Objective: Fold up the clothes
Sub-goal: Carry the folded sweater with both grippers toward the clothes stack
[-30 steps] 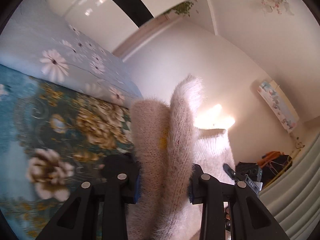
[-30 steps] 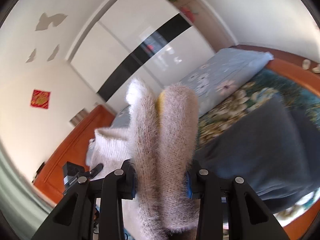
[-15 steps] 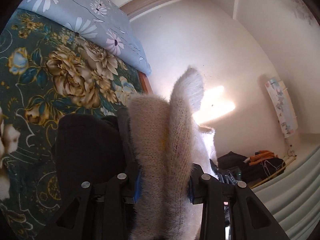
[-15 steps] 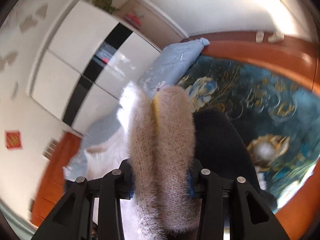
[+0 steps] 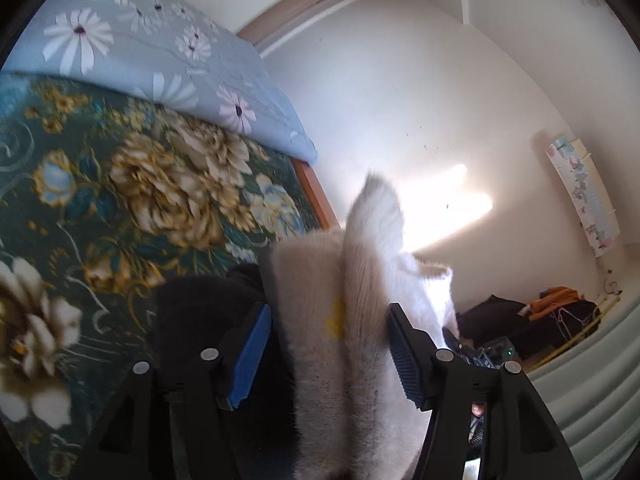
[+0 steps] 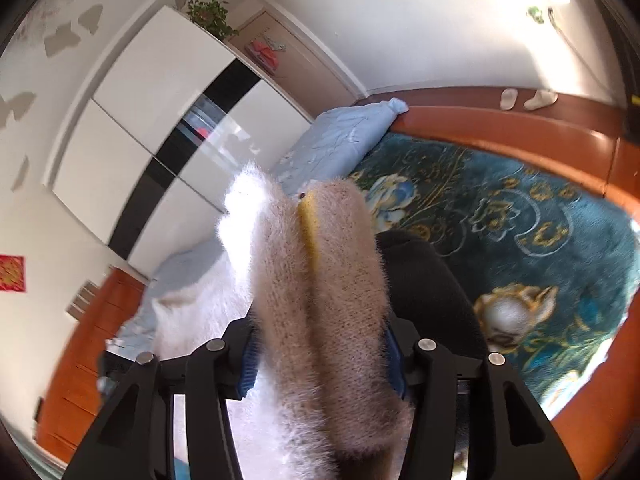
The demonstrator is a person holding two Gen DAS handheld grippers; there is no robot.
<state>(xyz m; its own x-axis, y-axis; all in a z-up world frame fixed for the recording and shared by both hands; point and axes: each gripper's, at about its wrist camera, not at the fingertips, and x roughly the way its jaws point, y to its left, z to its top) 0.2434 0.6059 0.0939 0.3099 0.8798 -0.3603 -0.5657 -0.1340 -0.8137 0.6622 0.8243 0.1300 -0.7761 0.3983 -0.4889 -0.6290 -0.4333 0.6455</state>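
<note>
Fluffy cream-and-beige knit sweater (image 5: pixel 344 320) bunched upright in a thick fold, a small yellow patch showing in the crease, held up above the bed. In the left wrist view, left gripper (image 5: pixel 328 354) spread apart, blue pads (image 5: pixel 250 348) standing clear of the fold on the left side and barely at its edge on the right, so released rather than clamped. In the right wrist view, the same sweater (image 6: pixel 320 280) squeezed between the blue pads of the right gripper (image 6: pixel 322 354), clenched on the fabric, yellow strip (image 6: pixel 309 226) running along the crease. Just behind the fold, a dark garment (image 6: pixel 424 280) lying on the bed, partly hidden by the knit and the gripper fingers. Beneath and beyond it, teal blanket (image 6: pixel 512 216) with gold and white flowers, seen to the left in the other view (image 5: pixel 120 200). At the far end, pale blue daisy-print quilt (image 5: pixel 152 48). Orange-brown wooden bed frame (image 6: pixel 500 128) along the far and right edge, two pale slippers (image 6: pixel 524 99) beyond it. White wardrobe (image 6: pixel 132 120) with a black stripe at far left, plant (image 6: pixel 210 16) on top. Red square wall decoration (image 6: pixel 11 273), writing too blurred to read. Hanging illustrated scroll (image 5: pixel 582 196) on the wall at right, print unreadable; dark and orange heap (image 5: pixel 540 312) on the floor below.
</note>
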